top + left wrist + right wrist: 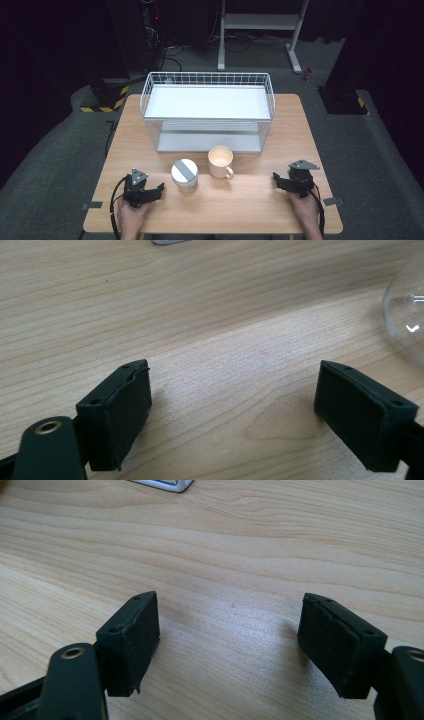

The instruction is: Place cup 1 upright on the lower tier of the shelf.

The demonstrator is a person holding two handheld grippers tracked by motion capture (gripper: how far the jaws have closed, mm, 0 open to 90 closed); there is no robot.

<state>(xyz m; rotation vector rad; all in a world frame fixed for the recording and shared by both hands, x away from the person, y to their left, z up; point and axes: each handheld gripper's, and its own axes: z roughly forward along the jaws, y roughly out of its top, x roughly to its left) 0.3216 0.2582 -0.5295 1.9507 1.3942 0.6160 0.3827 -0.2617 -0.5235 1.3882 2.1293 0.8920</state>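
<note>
High view: the left gripper [159,190] rests near the table's [250,210] front edge, jaws apart and empty, aimed at the lidded jar [184,175] just beside it, likely lined up for a grab. The right gripper [278,179], also gaping on bare wood, faces the cream mug [220,161], whose handle points toward it. Both vessels stand before the wire rack [207,111], probably bound for its shelves

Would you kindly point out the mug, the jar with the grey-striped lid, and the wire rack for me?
mug [220,159], high view, on its cream rim and inside.
jar [184,171], high view, on the grey stripe of its lid.
wire rack [208,78], high view, on its back top rim.
</note>
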